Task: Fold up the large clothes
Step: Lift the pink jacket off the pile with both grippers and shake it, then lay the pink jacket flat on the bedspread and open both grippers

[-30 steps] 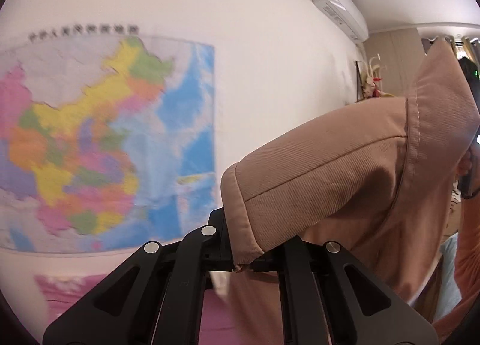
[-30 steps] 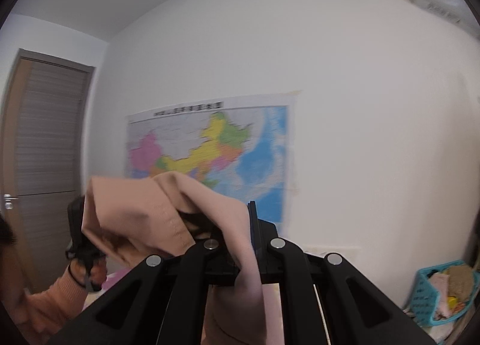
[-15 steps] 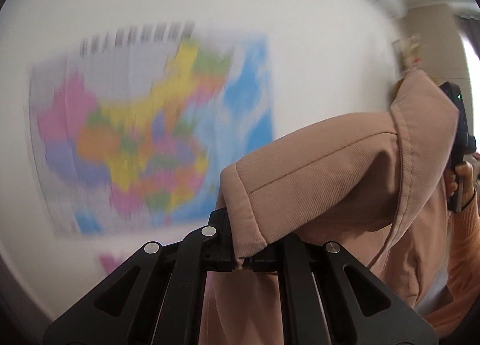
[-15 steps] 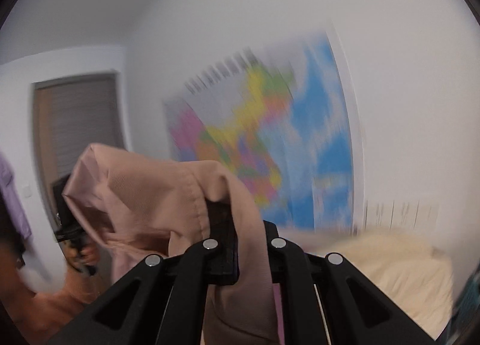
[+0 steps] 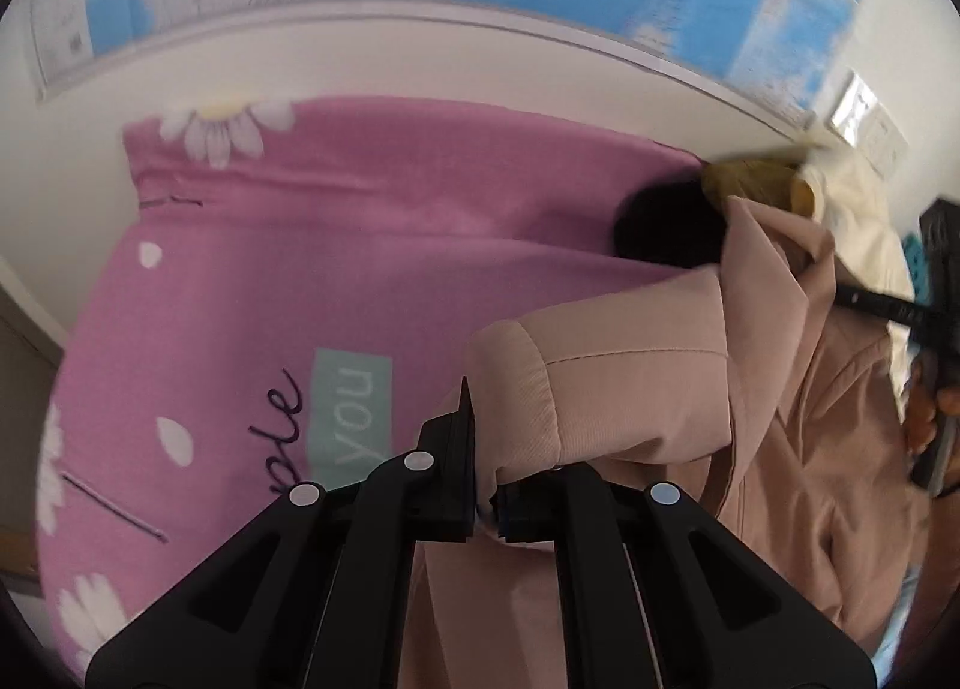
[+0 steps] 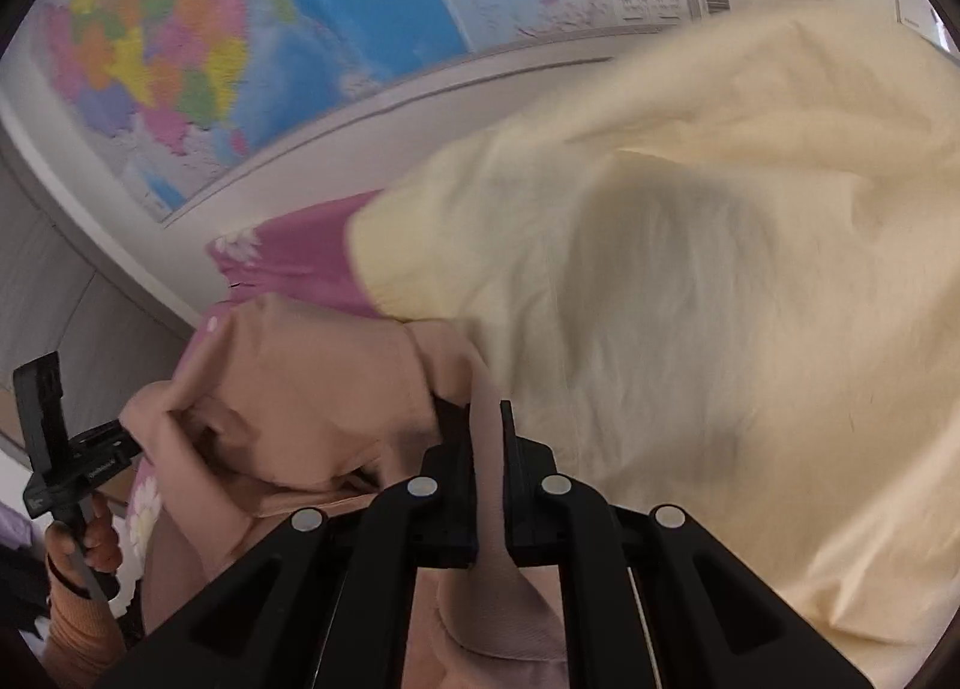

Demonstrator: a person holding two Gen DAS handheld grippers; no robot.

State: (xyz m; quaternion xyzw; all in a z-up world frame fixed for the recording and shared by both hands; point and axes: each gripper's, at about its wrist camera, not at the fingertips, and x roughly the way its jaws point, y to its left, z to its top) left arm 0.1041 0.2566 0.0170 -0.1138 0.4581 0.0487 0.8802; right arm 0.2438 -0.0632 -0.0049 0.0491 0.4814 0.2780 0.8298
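A large dusty-pink garment (image 5: 636, 389) hangs stretched between both grippers above a bed. My left gripper (image 5: 489, 500) is shut on one shoulder or cuff edge of it, low in the left wrist view. My right gripper (image 6: 485, 437) is shut on another fold of the same pink garment (image 6: 312, 383), which drapes down to the left. In the right wrist view the other hand-held gripper (image 6: 54, 449) shows at the left, held by a hand in an orange sleeve. In the left wrist view the other gripper's black body (image 5: 936, 317) shows at the right edge.
A pink sheet (image 5: 300, 281) with daisies and lettering covers the bed. A cream quilt (image 6: 720, 299) lies heaped on the bed's right side. A dark item (image 5: 666, 233) and an olive cloth (image 5: 750, 182) sit near the wall. A coloured map (image 6: 240, 29) hangs on the white wall behind.
Both grippers have swung down and tipped forward with the pink garment: the views went from the wall and map to the bed. Both grips stayed shut on the cloth.
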